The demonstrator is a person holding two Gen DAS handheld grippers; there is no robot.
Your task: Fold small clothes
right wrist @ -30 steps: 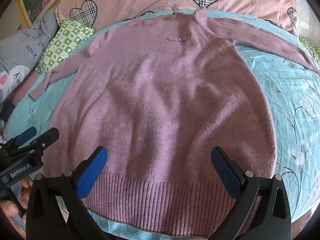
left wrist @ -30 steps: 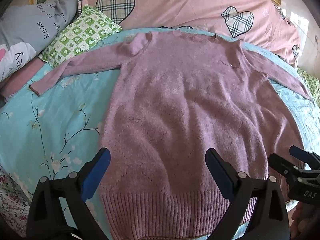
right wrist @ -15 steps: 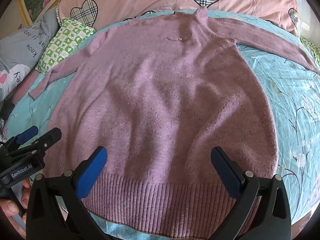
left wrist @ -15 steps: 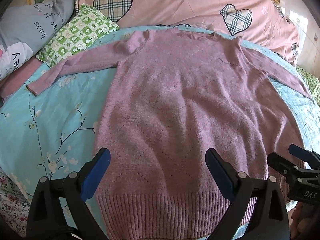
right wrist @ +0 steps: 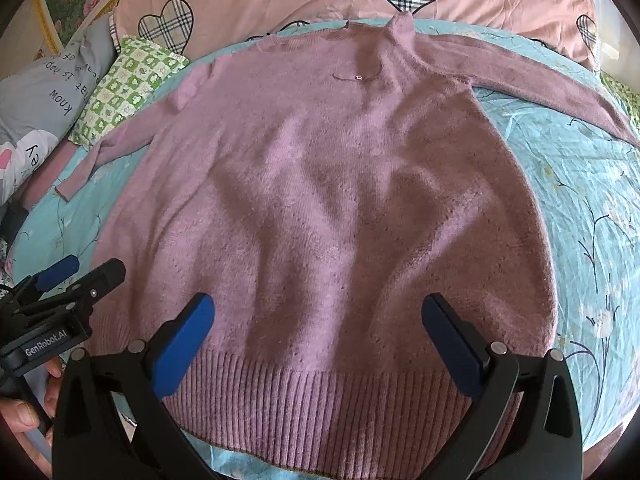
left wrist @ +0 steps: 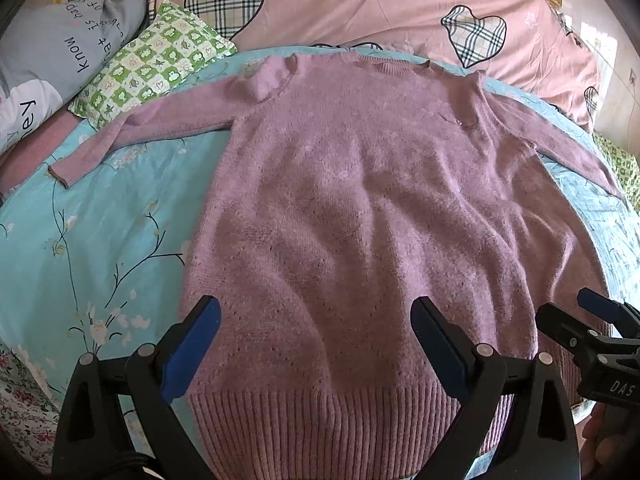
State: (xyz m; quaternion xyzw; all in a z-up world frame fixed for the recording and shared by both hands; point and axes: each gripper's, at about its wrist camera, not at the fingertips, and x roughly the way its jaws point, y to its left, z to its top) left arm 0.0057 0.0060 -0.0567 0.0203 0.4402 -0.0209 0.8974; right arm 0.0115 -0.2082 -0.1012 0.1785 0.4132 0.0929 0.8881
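Observation:
A mauve knit sweater [left wrist: 360, 216] lies flat and face up on the bed, both sleeves spread out, ribbed hem nearest me; it also shows in the right wrist view [right wrist: 332, 200]. My left gripper [left wrist: 316, 340] is open and empty, held above the hem's left part. My right gripper [right wrist: 320, 336] is open and empty above the hem's middle. The right gripper also shows at the right edge of the left wrist view [left wrist: 592, 324]; the left gripper shows at the left edge of the right wrist view [right wrist: 72, 276].
The sweater rests on a light blue floral bedsheet [left wrist: 88, 240]. A pink quilt with plaid hearts [left wrist: 360, 4] lies behind the collar. A green checked pillow [left wrist: 152, 64] and a grey lettered pillow [left wrist: 52, 64] sit at the far left, near the left sleeve's cuff [left wrist: 64, 168].
Both grippers have shifted slightly; the view has crept a little over the sweater. The sweater lies as before and both grippers stay open.

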